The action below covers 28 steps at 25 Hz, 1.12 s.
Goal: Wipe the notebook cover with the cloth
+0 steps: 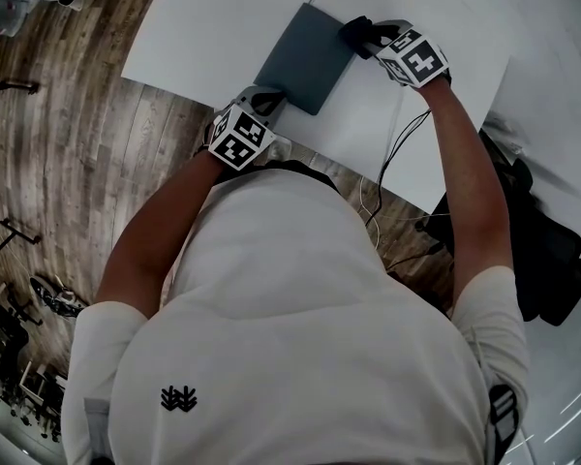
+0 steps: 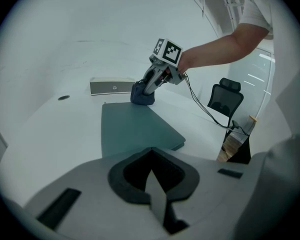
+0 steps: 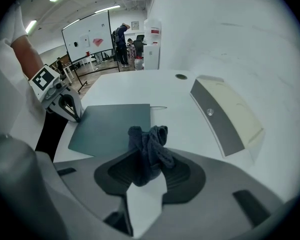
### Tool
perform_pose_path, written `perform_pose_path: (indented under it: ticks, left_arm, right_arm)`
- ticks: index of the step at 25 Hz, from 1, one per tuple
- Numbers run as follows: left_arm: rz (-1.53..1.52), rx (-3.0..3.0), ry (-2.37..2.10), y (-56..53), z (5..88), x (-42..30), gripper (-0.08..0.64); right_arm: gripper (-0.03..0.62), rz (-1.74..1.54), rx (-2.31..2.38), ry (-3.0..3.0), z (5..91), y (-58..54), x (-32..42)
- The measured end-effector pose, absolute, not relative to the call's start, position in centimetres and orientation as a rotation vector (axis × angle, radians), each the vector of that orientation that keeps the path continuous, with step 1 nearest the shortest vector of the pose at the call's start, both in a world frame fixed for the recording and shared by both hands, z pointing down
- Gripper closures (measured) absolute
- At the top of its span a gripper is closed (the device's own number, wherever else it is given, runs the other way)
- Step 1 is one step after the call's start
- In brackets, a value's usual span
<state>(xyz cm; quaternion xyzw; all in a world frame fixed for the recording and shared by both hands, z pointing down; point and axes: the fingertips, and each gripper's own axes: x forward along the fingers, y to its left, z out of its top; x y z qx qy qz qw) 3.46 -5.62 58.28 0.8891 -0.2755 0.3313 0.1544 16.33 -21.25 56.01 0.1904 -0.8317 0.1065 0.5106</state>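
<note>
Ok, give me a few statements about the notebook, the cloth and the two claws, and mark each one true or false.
1. The right claw is closed on the dark cloth. True.
2. The notebook lies open, pages up. False: it is closed, with its teal cover facing up.
3. The cloth is at the end of the notebook far from the left claw. True.
4. The left claw holds a second cloth. False: its jaws are together with nothing between them.
5. The notebook lies on the wooden floor. False: it lies on the white table.
</note>
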Motion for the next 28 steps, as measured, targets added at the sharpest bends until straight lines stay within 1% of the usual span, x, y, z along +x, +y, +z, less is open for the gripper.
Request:
perform_pose_path:
  ticks: [7, 16, 21, 28]
  left_arm:
    - [0.948, 2.547, -0.784, -5.6, 58.3, 3.4, 0.554]
    - [0.956, 2.56, -0.776, -5.6, 58.2, 3.4, 0.554]
    - [0.958, 2.561, -0.779, -5.6, 58.2, 3.4, 0.554]
    - [0.959, 2.567, -0.786, -5.7, 58.2, 3.5, 0.554]
  right_arm:
    - [0.46, 0.228, 0.505, -2.0, 54.4, -20.9, 15.8]
    - [0.459, 0.238, 0.268, -2.066, 52.7, -12.5, 9.8]
    - [0.459, 0.228, 0.124, -2.083, 53.3, -8.1, 6.4]
    - [0.459, 0.28, 0.08, -2.034, 55.4, -7.1, 5.8]
